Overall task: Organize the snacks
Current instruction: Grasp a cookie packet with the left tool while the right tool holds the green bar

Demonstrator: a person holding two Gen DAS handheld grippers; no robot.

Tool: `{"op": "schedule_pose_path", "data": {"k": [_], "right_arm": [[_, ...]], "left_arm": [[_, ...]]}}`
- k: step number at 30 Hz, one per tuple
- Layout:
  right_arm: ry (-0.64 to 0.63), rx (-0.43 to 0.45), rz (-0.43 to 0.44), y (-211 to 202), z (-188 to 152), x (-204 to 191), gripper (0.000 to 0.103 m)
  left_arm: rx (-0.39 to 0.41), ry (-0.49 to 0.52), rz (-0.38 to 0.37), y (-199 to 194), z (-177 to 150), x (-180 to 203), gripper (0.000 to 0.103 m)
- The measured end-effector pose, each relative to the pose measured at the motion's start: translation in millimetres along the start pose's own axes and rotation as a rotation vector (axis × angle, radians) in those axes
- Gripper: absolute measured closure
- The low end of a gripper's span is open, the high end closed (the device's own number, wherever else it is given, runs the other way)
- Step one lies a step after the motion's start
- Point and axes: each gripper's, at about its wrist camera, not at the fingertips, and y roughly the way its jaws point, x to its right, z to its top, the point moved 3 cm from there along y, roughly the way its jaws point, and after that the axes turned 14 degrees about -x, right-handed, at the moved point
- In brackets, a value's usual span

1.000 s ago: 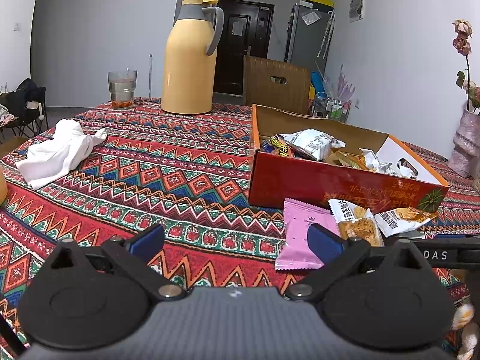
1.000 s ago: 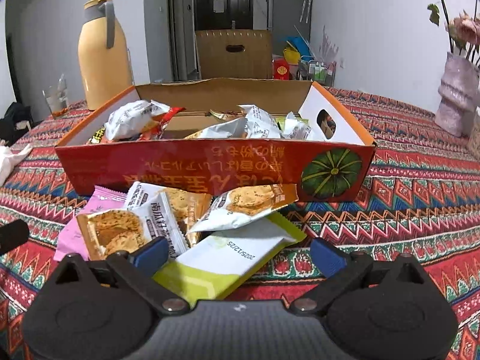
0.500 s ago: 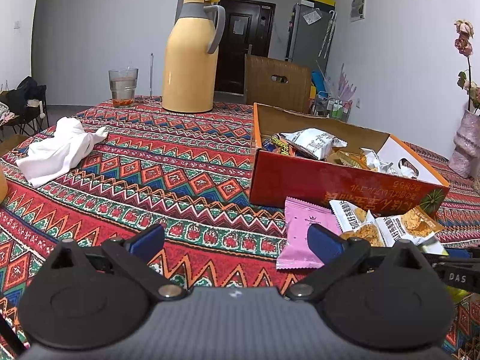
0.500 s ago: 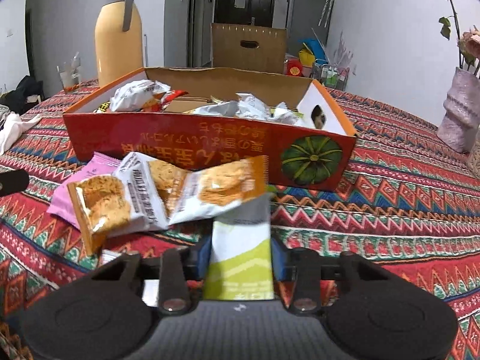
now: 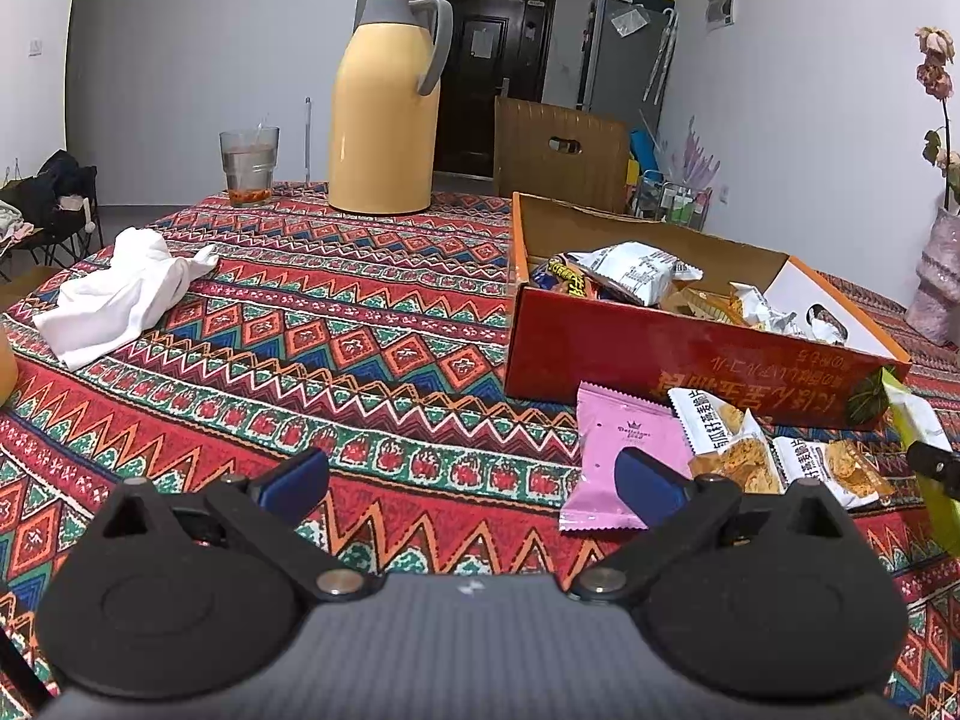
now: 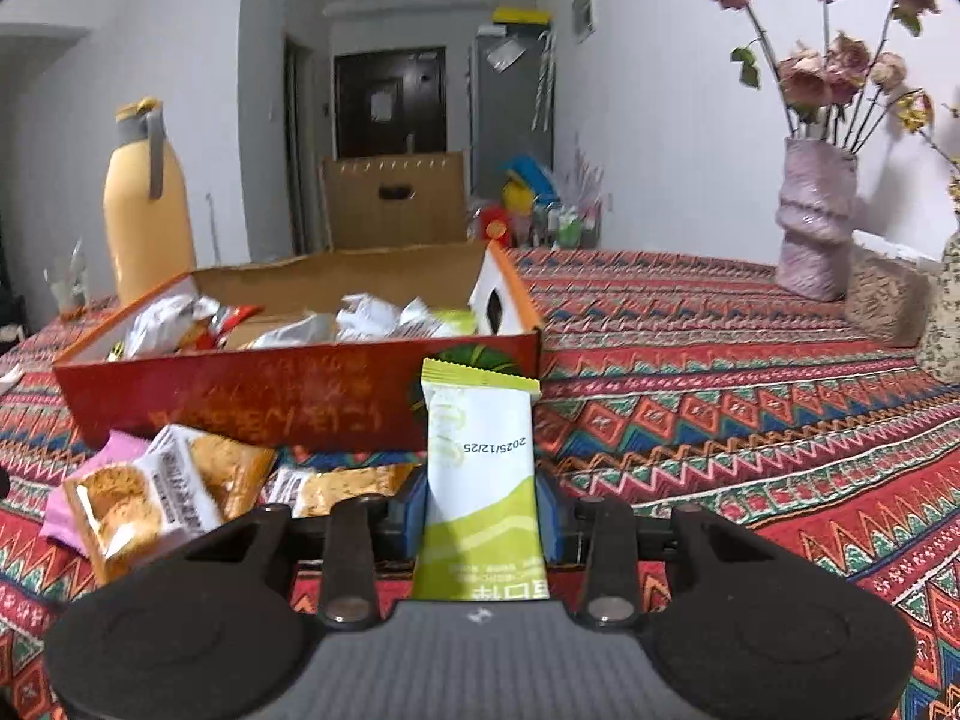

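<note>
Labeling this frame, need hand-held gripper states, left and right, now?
Left hand-held gripper: open, nothing between its fingers.
Right hand-held gripper: closed on the green-and-white snack packet.

You've got the green/white snack pkt [image 6: 477, 468] upright, pinched at its lower half, date print upside down, just in front of the red box [image 6: 252, 396]. Box sits open on the patterned cloth w/ several crumpled white/silver wrappers [image 6: 366, 321] inside. Still loose on the cloth by the box's front wall: pink sachet [image 5: 624, 450] lying flat, 2 white/orange cracker pkts [image 5: 729, 444] beside it, one partly overlapping the pink one in the right wrist view. Pkts lie close together, touching.
</note>
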Motion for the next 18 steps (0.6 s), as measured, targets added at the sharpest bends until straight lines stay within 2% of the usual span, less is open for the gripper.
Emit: {"op": "schedule_pose_path", "data": {"k": [10, 18], "right_arm": [[0.008, 0.006, 0.032, 3, -4, 0, 0.067], [0.007, 0.023, 0.047, 0, -5, -1, 0.067]], "left_arm": [[-0.006, 0.006, 0.023, 1, -1, 2, 0.000], [-0.011, 0.075, 0.024, -9, 6, 15, 0.000]]}}
